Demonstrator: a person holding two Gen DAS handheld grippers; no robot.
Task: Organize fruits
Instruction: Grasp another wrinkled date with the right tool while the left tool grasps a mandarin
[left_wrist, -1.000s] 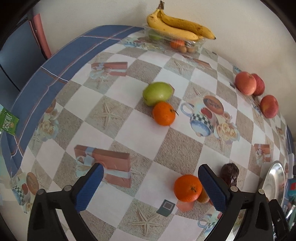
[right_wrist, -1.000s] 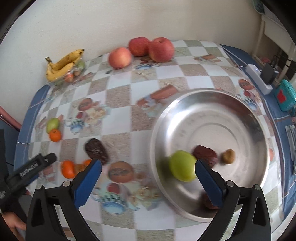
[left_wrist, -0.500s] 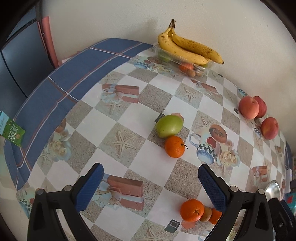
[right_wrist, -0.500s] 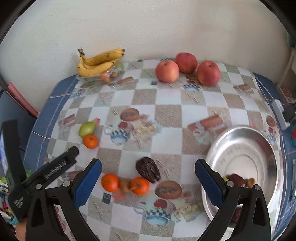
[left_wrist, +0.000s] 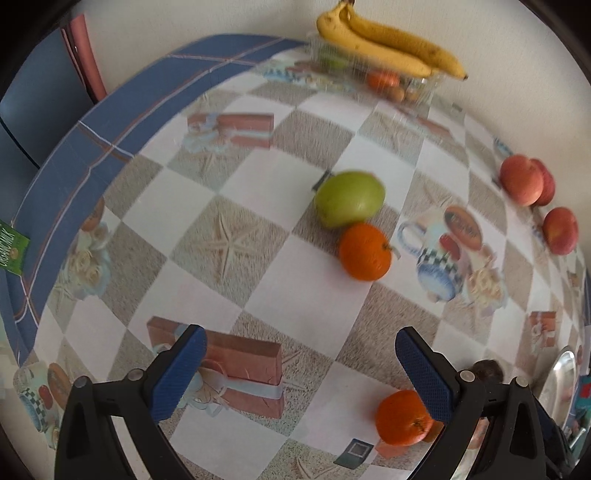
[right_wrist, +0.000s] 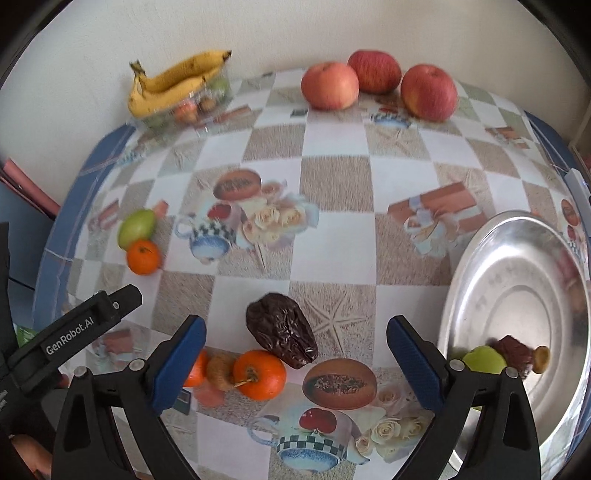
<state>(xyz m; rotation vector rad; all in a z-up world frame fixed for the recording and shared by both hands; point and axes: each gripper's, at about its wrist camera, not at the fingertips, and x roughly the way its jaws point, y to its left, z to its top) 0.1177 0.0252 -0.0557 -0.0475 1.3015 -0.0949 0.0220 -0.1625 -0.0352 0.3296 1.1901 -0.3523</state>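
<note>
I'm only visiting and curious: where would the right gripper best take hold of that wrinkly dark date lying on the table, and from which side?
Probably across its narrower middle. The date lies flat, its long axis slanting from upper left to lower right, so the open right gripper should come down from above, turned to straddle that axis. An orange sits close beside its lower end, so gripping nearer the upper half leaves more room.

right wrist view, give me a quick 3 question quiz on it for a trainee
1. True or false: the right gripper is shut on a fruit.
2. Which lies nearest between its fingers? A) dark wrinkled fruit B) bananas C) red apples
3. Fill in: the metal bowl holds a green fruit, a dark fruit and a small ____ one.

Key: 1 false, it is open and empty. 2 A. 3 brown.
</note>
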